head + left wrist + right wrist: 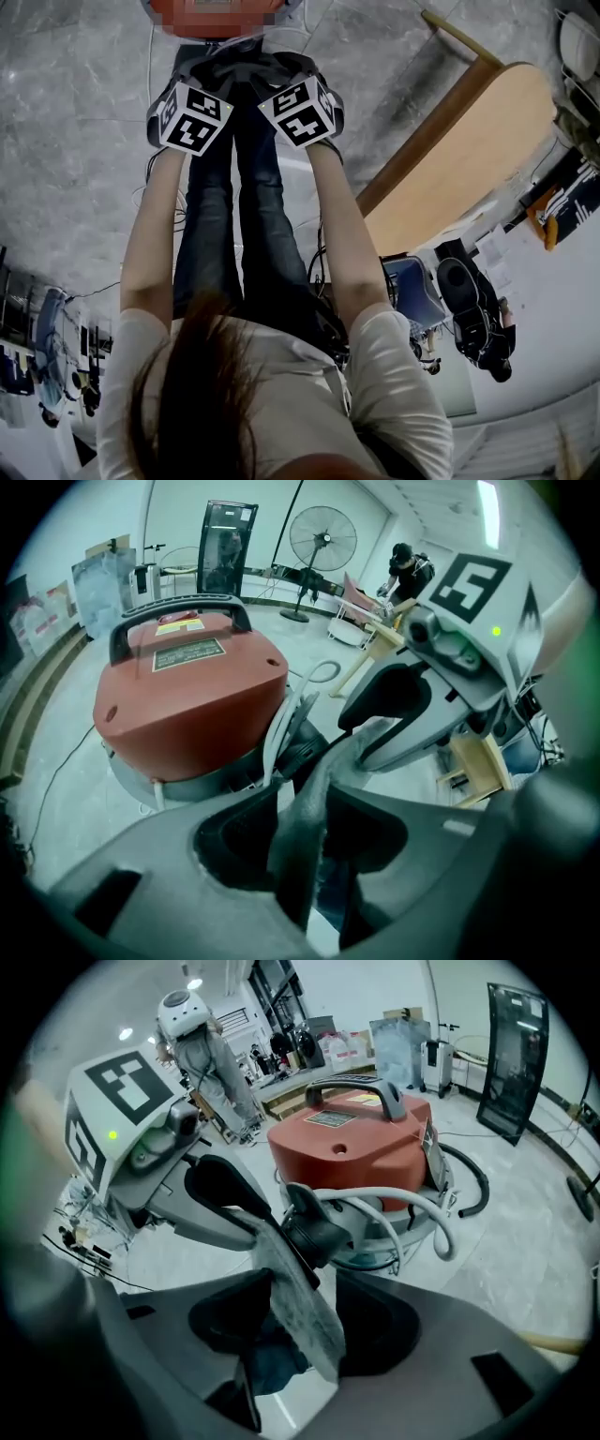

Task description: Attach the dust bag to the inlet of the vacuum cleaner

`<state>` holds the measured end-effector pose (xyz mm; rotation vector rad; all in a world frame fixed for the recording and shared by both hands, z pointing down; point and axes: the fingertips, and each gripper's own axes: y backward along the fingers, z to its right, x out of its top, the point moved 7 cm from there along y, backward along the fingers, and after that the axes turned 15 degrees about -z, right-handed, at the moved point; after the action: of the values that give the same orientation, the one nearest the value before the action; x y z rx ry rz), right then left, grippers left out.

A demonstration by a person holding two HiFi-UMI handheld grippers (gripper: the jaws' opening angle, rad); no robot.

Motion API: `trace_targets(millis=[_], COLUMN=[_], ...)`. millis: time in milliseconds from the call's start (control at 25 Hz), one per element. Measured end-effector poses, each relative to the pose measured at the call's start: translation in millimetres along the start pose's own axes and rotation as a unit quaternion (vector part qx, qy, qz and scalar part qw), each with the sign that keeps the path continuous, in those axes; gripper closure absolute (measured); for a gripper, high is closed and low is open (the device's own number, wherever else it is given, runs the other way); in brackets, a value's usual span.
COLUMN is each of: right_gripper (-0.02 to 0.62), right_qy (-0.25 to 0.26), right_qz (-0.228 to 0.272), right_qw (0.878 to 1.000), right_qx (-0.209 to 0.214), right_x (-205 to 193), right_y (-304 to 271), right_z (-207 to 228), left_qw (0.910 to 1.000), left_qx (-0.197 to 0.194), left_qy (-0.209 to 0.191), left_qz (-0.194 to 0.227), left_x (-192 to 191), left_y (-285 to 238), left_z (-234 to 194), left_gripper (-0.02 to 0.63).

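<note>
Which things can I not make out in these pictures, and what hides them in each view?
- Head view: the vacuum cleaner is cut off by the top edge and partly blurred over.
- Right gripper view: the dust bag covers the place where it meets the inlet, so the fit cannot be judged.
- Left gripper view: the print on the dark lid label is too small to read.

Pedestal fan (pixel 322 538), wooden table (pixel 469 159), grey marble floor (pixel 75 141)

One vacuum cleaner (pixel 187 705), one dust bag (pixel 298 855)
</note>
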<state>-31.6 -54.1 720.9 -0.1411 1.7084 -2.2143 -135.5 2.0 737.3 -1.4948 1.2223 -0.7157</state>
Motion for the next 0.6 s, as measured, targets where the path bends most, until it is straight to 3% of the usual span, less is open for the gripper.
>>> trace_targets(millis=[120,320,600], right_gripper=[0.384,0.386,0.444], right_qy=[-0.011,-0.012,-0.043], right_qz=[0.009,0.024,0.071], right_qw=[1.000,0.999,0.996], right_qx=[0.022,0.021,0.013], right_x=[3.6,4.4,10.2], right_y=[5.0,17.9,48.6], right_z=[-3.1,-6.8,-7.3], left_qw=[0.9999,0.9994,0.9987], left_qx=[-0.014,-0.023,-0.034], left_qy=[-0.001,-0.014,-0.009], left_qz=[0.008,0.020,0.037], left_x=[1.2,6.4,13.9], left_y=[9.5,28.5,50.1], left_z=[-1.7,-4.0,-2.3], left_gripper=[0.413,0.411,0.429])
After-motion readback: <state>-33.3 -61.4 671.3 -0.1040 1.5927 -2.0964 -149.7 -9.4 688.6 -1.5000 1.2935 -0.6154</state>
